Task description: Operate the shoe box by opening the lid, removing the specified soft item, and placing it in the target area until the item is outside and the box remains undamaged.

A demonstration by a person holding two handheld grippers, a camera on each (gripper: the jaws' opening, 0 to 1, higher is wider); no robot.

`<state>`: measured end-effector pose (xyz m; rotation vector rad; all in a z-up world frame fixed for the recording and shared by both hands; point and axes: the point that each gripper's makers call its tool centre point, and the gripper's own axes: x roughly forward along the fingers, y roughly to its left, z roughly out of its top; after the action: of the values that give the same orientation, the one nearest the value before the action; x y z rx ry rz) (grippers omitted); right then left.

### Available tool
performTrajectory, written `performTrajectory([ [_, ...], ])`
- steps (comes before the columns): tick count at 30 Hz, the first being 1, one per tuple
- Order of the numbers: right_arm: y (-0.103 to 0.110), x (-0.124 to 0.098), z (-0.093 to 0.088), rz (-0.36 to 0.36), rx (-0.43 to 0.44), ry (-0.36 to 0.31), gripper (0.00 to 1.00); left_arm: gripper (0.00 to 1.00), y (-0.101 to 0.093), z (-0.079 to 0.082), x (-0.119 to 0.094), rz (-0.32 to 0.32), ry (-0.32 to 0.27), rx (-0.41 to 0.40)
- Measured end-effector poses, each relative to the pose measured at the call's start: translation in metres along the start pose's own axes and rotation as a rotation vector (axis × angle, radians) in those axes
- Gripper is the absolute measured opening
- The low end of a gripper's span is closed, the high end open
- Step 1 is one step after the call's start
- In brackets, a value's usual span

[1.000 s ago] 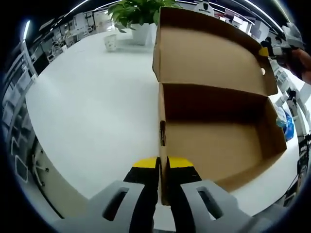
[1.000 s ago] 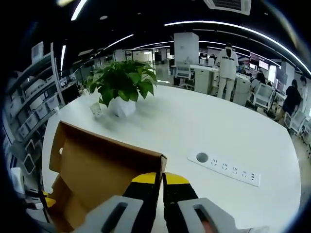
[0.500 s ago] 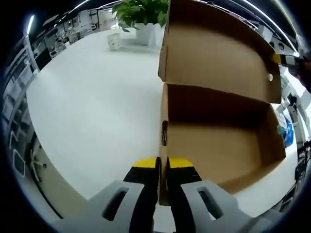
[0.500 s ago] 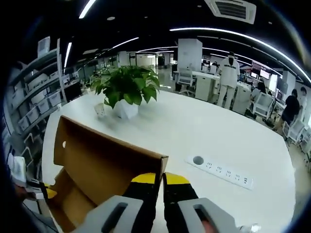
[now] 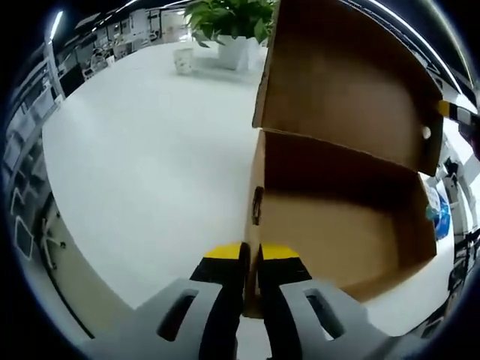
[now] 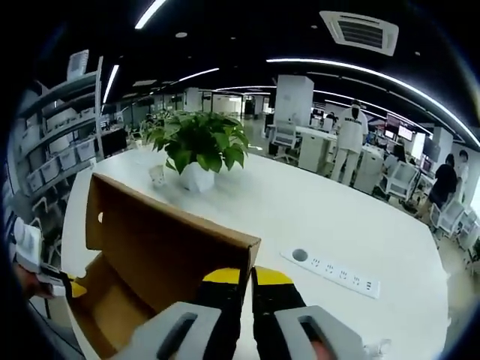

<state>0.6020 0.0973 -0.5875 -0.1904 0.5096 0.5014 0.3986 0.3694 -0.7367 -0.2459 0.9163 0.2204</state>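
Two sets of tongs share the work on one cardboard shoe box [image 5: 337, 225], and each grip has a plain purpose. The left tongs [image 5: 251, 259] are pinched narrow on the box's near side wall, the thin cardboard edge running up between the yellow tips; this looks meant to pin the base to the white worktop [image 5: 142, 172] so it cannot slide or lift. The right tongs [image 6: 247, 279] are closed tight on the free corner of the lid [image 6: 172, 240], holding it raised well past upright, which I judge is why the interior stands open.

In the left gripper view the lid [image 5: 345, 82] rises behind the tray like a back wall, hinged along the far edge. The tray's floor and inner walls show bare brown cardboard; no soft item can be made out inside, though the nearest corner is hidden behind the wall and tongs. So the lid step seems done, while the removal cannot be judged.

A potted plant [image 6: 196, 146] and a power strip [image 6: 334, 265] sit on the worktop well apart from the box.
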Motion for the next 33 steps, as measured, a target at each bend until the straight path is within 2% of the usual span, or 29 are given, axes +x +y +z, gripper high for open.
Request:
performTrajectory([
  [16, 0.014, -0.033, -0.009, -0.039, -0.026, -0.049, 0.0, 0.05, 0.001, 0.004, 0.004, -0.013, -0.007, -0.044],
  [27, 0.021, -0.048, -0.017, -0.058, -0.035, -0.069, 0.0, 0.05, 0.0, 0.004, 0.005, -0.03, -0.014, -0.028],
  [33, 0.024, -0.055, -0.022, -0.062, -0.03, -0.08, 0.0, 0.06, 0.001, 0.004, 0.004, -0.064, -0.018, -0.035],
])
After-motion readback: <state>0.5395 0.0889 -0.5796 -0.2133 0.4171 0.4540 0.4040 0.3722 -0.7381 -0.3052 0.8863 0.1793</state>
